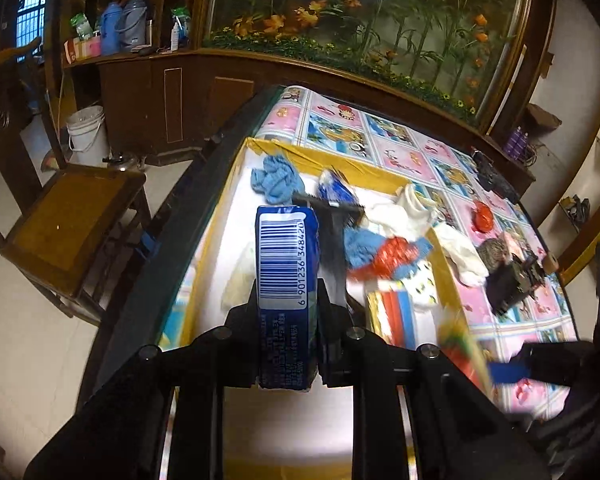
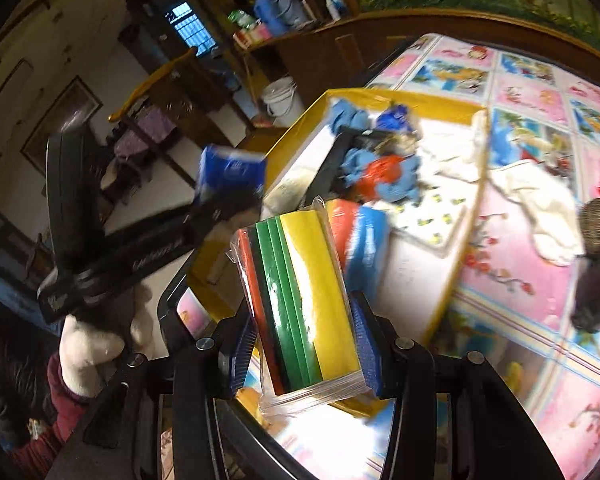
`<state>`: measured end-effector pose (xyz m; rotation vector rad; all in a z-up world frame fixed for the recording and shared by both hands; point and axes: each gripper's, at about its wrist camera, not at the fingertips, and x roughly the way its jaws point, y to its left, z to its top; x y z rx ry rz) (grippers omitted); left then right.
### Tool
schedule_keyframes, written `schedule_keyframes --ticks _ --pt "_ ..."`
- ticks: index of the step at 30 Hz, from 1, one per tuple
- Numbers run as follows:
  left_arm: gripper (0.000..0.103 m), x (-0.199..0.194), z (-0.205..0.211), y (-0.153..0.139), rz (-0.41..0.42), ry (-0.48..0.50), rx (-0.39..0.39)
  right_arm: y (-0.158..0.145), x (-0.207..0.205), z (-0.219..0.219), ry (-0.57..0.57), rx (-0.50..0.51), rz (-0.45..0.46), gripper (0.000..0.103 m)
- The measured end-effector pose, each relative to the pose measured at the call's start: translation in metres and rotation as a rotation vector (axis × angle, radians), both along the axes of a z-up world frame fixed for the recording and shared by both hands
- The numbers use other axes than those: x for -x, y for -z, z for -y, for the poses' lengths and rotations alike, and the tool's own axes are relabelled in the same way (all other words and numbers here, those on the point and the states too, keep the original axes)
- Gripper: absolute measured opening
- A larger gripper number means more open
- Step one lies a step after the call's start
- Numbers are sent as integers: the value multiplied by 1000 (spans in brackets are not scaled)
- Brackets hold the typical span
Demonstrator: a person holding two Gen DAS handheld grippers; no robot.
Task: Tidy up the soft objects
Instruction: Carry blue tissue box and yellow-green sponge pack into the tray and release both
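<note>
My left gripper (image 1: 288,300) is shut on a blue tissue pack (image 1: 286,264) with a barcode, held above the near left part of the yellow-rimmed box (image 1: 220,216). The pack also shows in the right wrist view (image 2: 232,172). My right gripper (image 2: 300,344) is shut on a plastic-wrapped pack of sponge cloths (image 2: 300,304), striped red, green and yellow, held above the box's near edge (image 2: 466,240). In the box lie blue cloths (image 1: 276,180), a red bag (image 1: 392,256), white cloth (image 1: 396,212) and a striped pack (image 1: 392,312).
The table has a pink and blue picture cloth (image 1: 416,148). On it lie a white glove (image 1: 460,252), a red object (image 1: 482,216) and black clips (image 1: 512,280). A wooden chair (image 1: 72,220) and a white bucket (image 1: 86,132) stand left of the table.
</note>
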<state>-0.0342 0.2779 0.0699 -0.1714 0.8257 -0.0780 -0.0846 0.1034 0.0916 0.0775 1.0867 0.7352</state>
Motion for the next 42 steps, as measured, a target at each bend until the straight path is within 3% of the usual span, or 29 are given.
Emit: schedule_keyframes --ticks 7,20,23,26,29,42 --pt "18 -43 -4 3 -21 0 -32 31 -22 -50 -43 13 -56 45" --pt "21 -70 -7 12 13 -5 -98 53 -34 -108 -46 117 46 45" --pt "29 -65 -9 9 39 -20 -94 54 -30 -119 -50 126 61 45" --pt "52 -54 -10 -2 97 -41 -104 54 -22 -127 -48 126 78 51" --pt "55 -43 -9 -13 146 -57 -124 53 -11 -125 -50 101 93 63" --pt "55 -7 24 -46 203 -52 -200 26 36 -84 11 5 155 71"
